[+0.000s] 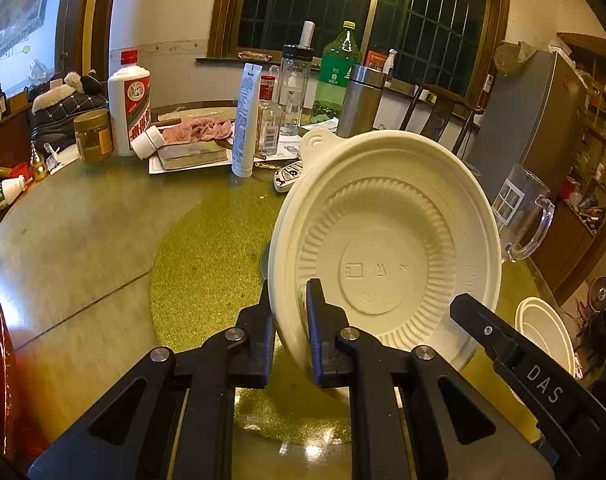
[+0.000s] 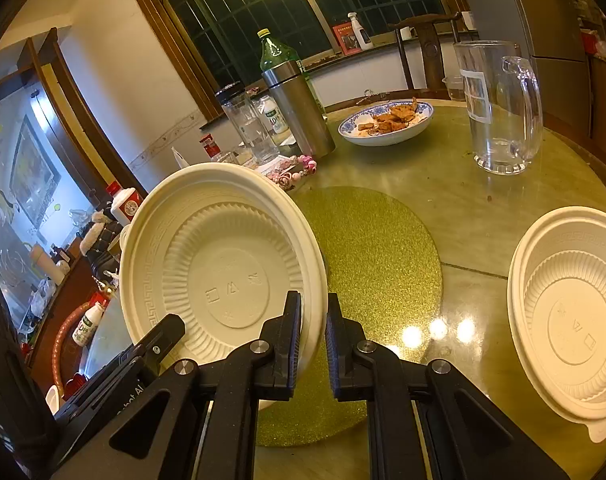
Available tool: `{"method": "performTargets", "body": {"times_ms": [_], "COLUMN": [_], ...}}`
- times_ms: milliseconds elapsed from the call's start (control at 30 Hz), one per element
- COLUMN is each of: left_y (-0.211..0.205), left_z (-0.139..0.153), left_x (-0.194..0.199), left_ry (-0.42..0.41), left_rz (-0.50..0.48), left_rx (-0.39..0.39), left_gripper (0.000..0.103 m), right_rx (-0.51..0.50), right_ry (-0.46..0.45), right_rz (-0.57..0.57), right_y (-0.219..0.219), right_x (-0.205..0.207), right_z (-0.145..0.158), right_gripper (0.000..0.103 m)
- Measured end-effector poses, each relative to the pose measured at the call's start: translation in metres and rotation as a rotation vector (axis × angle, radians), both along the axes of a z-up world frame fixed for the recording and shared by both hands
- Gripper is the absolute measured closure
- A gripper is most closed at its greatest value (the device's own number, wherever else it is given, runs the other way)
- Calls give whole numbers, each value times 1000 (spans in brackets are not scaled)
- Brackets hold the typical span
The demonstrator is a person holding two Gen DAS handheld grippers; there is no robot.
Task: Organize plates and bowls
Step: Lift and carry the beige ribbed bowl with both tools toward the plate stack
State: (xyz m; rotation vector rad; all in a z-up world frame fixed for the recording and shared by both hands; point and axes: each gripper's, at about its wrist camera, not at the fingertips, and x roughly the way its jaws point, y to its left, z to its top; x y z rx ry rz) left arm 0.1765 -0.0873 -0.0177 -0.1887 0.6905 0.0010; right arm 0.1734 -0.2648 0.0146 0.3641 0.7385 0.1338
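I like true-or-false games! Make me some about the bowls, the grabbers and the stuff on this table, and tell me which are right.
1. The left gripper and the right gripper both pinch the same cream bowl. True.
2. That bowl lies flat on the table. False: it is tipped up on edge above the gold mat.
3. A second bowl sits on the table. True.
4. The glass mug is full of juice. False: it looks empty.
5. The blue-patterned dish is empty. False: there is food in it.
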Motion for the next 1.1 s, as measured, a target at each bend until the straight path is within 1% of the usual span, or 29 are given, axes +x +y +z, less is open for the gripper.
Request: {"method": "performTargets", "body": {"times_ms": [667, 833, 900, 1100], "left_y": [-15, -18, -16, -7], "left_z": [3, 9, 13, 25], "left_x": [-2, -7, -10, -27], "left_ry": [-32, -34, -26, -34], "left_rz": [14, 24, 26, 51], "left_rx": [86, 121, 120, 150], "left_gripper": [90, 89, 89, 89], "right_rx": [59, 89, 96, 104], "right_ry": [4, 3, -3, -22], "right_rz": [-11, -2, 7, 57], "right_y": [-13, -16, -16, -4], "right_x": [2, 1, 0, -6], "right_z": [3, 5, 7, 16], "right_gripper": [93, 93, 93, 93]}}
